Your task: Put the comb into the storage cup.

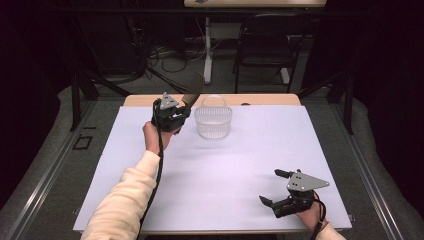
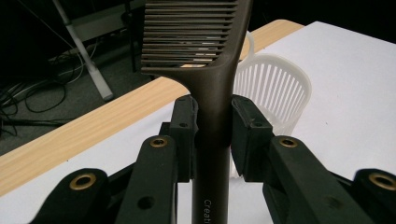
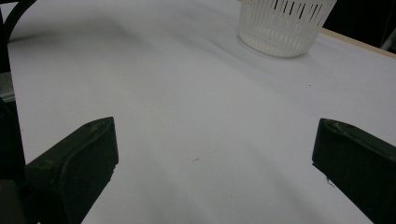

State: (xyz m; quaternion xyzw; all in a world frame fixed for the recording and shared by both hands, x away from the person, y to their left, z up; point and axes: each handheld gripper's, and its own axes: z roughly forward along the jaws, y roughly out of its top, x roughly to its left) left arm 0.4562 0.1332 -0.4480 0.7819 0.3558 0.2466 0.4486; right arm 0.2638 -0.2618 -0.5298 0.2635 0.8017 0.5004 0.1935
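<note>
Black jaws of the right gripper (image 1: 281, 191), lower right of the high view, stand spread and empty over the white table (image 1: 235, 175). Upper centre, the left gripper (image 2: 212, 126) pinches a dark brown comb (image 2: 205, 56) by its handle, teeth raised, just left of the white basket (image 1: 213, 121). The comb is probably light, stiff and smooth; the handle offers the surest hold.

Dark brown comb (image 2: 212, 88); white slatted basket (image 1: 213, 121); black tongs (image 2: 212, 121); white table cover (image 1: 225, 170).
</note>
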